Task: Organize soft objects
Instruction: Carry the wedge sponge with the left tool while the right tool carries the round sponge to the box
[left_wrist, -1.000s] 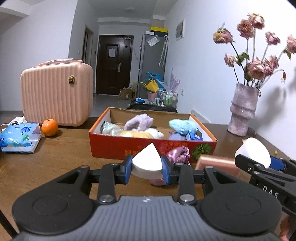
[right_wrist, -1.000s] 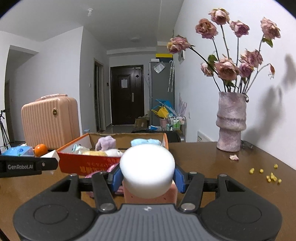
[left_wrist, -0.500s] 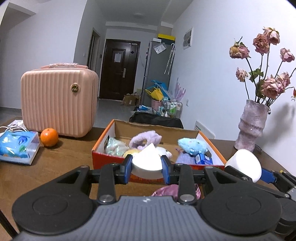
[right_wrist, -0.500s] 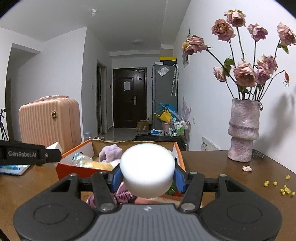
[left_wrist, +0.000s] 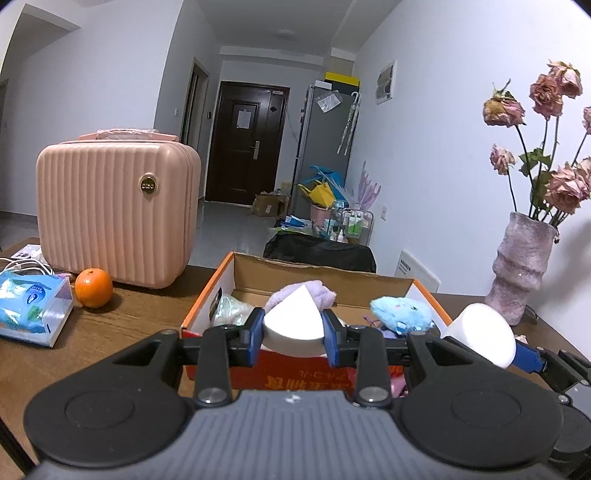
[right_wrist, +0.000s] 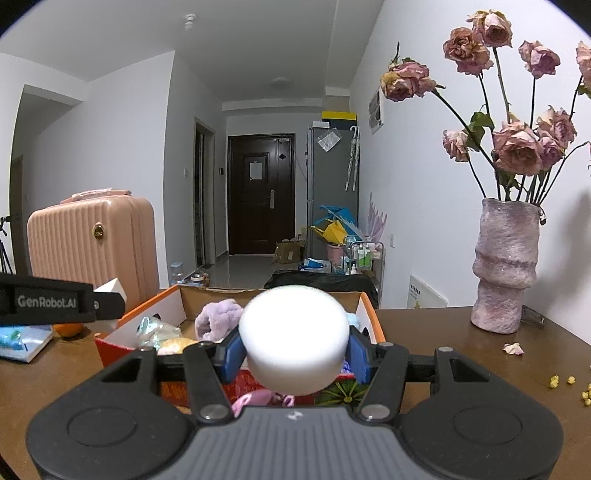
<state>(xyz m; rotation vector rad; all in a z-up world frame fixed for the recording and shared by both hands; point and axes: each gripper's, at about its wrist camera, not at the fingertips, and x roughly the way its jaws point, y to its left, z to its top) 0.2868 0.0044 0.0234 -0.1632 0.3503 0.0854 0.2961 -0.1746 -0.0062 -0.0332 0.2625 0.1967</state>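
Two white foam pieces are in the air at once. The left gripper (left_wrist: 293, 330) is clenched on a wedge-shaped white sponge (left_wrist: 293, 325), and the right gripper (right_wrist: 293, 350) is clamped on a round white sponge (right_wrist: 293, 338). Just ahead of and below both sets of fingers sits the orange cardboard box (left_wrist: 207, 306), already holding a lilac plush (left_wrist: 325, 295), a blue plush toy (left_wrist: 400, 314) and a crinkly packet (left_wrist: 231, 310). A pink fabric piece (right_wrist: 255, 400) lies on the table (left_wrist: 140, 317) beneath the right gripper, on the near side of the box.

To do the drop well, I would carry each sponge past the near wall until it hangs over a bare patch of the box floor — the wedge toward the left half, the round one toward the right — then lower before letting go, since light foam is likely to bounce off the plush.

Compared with a second ago, both grippers have moved forward toward the box; it now fills the space directly past the fingers, and the pink fabric has slipped under the left gripper's body. Both grips are unchanged.
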